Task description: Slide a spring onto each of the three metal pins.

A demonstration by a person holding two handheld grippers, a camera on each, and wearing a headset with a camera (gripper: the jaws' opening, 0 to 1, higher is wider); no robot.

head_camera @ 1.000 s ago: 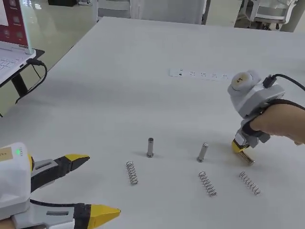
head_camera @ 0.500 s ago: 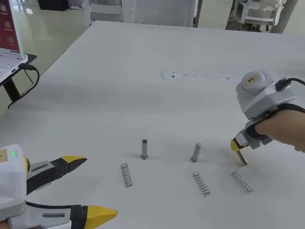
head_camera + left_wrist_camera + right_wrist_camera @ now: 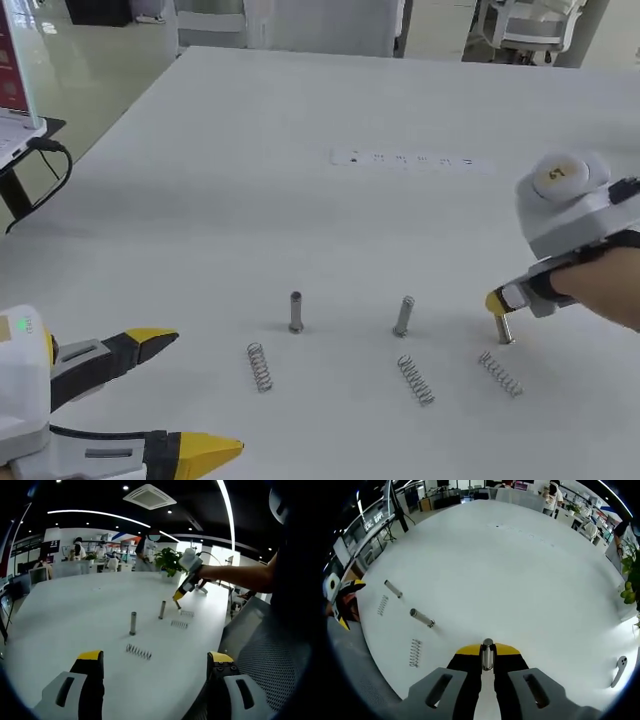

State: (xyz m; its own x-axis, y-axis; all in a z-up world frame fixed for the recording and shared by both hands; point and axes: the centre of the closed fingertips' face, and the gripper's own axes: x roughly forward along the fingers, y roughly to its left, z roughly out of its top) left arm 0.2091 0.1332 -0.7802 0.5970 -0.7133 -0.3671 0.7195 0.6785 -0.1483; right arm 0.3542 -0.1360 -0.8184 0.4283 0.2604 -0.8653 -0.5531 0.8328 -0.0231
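Presently the right gripper (image 3: 498,302) is clenched on the third pin (image 3: 505,328). It grips the pin near the top, and the pin hangs roughly upright below the yellow jaw tips. The pin's lower end sits at or just above the table (image 3: 300,200); contact cannot be confirmed. In the right gripper view the round head of this pin stands up between the closed jaws.

The left gripper (image 3: 156,661) is released, with its jaws spread wide and nothing between them. It hovers over the near left part of the table, well apart from the parts.

Two more pins stand upright and unsupported on the table: the left pin (image 3: 296,311) and the middle pin (image 3: 403,315). They form a row with the third pin.

Three springs lie flat on the table, none on a pin. The left spring (image 3: 259,366) lies just in front of the left pin. The middle spring (image 3: 415,379) lies just in front of the middle pin. The right spring (image 3: 498,373) lies near the third pin, not touching it.

A white power strip (image 3: 410,160) lies further back on the table.
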